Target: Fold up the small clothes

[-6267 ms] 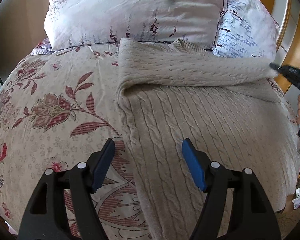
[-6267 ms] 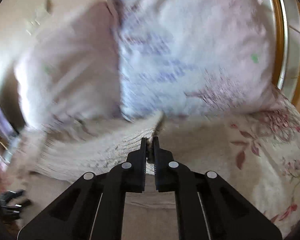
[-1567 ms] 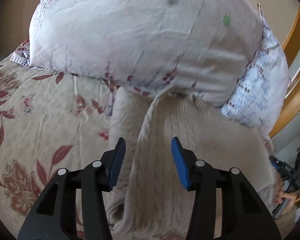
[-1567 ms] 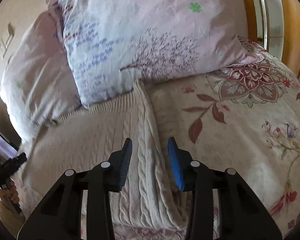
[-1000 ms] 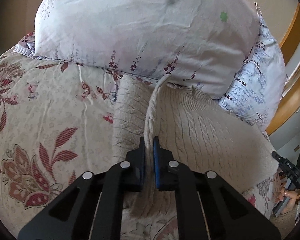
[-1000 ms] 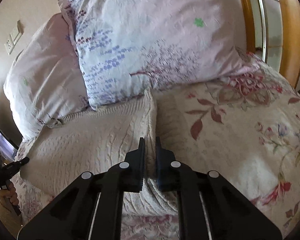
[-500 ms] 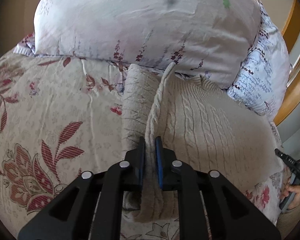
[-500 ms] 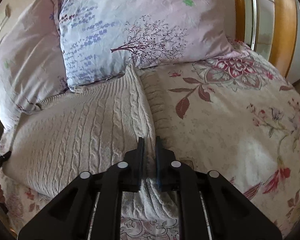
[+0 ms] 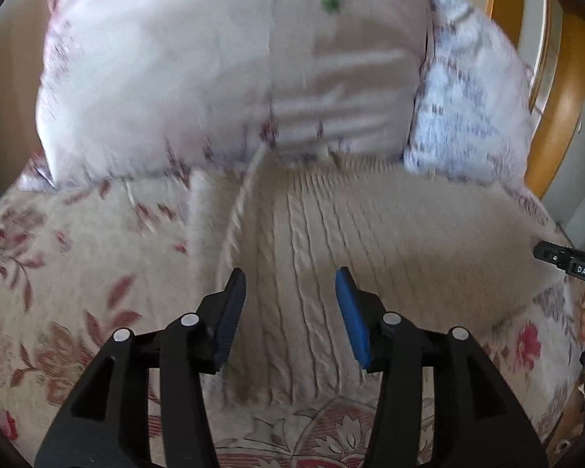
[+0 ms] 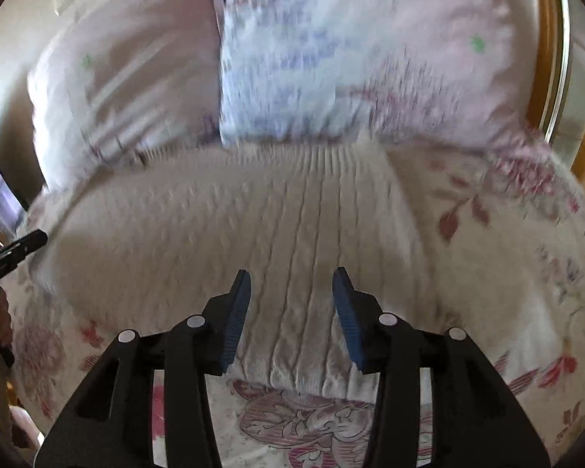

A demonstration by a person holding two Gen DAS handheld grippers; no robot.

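A cream cable-knit sweater (image 9: 370,241) lies folded into a broad band across a beige bedspread printed with red flowers and leaves (image 9: 78,273), its far ribbed edge tucked against two pale floral pillows (image 9: 234,70). The band's long axis runs side to side across the bed, from one gripper toward the other.

The left gripper (image 9: 288,308) hovers over the sweater's left end with its jaws released and nothing between them; the knit's left folded edge runs away toward the pillows just beyond the left blue pad. The right gripper (image 10: 290,308) hangs over the opposite end, jaws likewise spread and empty, with the sweater's (image 10: 253,226) right edge running beyond its right pad and the bedspread (image 10: 507,253) bare further right. Each view catches the black tip of the other gripper at the far end of the band. Both pictures are smeared by motion, so fine detail of the edges is uncertain.

The near edge of the sweater lies directly under both sets of jaws, each gripper equally close to its own end. A next fold would probably bring one end over the other along that long axis, and whichever gripper takes it needs only drop onto the edge beneath it.
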